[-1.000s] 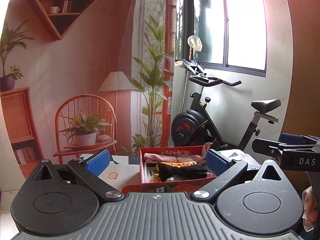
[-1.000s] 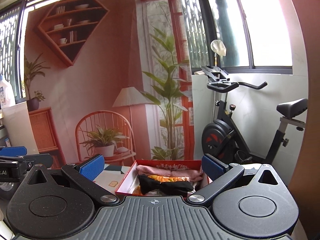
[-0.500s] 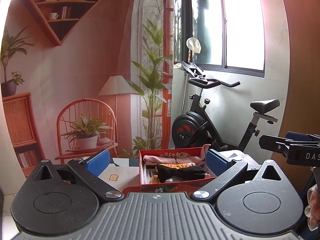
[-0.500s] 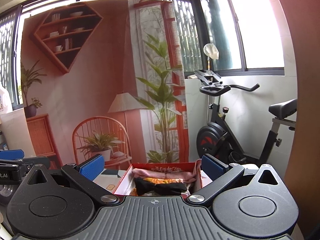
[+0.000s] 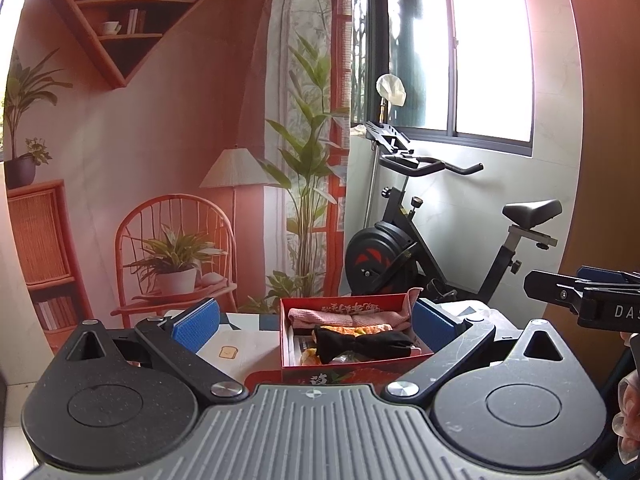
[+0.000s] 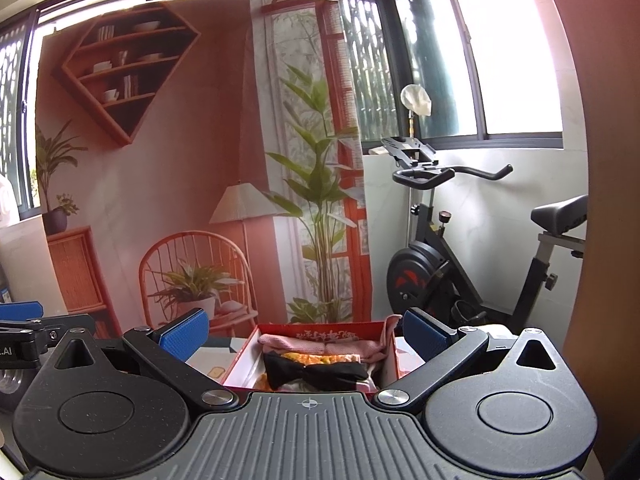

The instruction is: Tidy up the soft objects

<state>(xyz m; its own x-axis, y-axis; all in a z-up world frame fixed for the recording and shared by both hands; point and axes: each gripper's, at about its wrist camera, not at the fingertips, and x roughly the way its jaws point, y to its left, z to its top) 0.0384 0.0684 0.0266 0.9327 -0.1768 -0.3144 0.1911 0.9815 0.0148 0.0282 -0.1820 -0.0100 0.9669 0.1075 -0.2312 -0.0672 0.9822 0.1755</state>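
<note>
A red box (image 5: 296, 348) stands on the table ahead of both grippers; it also shows in the right wrist view (image 6: 240, 358). Inside lie a folded pink cloth (image 5: 332, 317), an orange cloth (image 5: 344, 330) and a black cloth (image 5: 362, 347) laid across the top; the black cloth (image 6: 316, 374) and pink cloth (image 6: 320, 344) show in the right view too. My left gripper (image 5: 316, 318) is open and empty, short of the box. My right gripper (image 6: 306, 330) is open and empty, also short of the box. Each gripper appears at the edge of the other's view.
A white card with a toast picture (image 5: 230, 354) lies on the table left of the box. An exercise bike (image 5: 412, 248) stands behind the table at the right. A printed backdrop of a chair and plants (image 5: 176, 240) hangs behind.
Both grippers have tilted up and drawn slightly back, so the box sits lower in each view. Both jaws stay open and empty.
</note>
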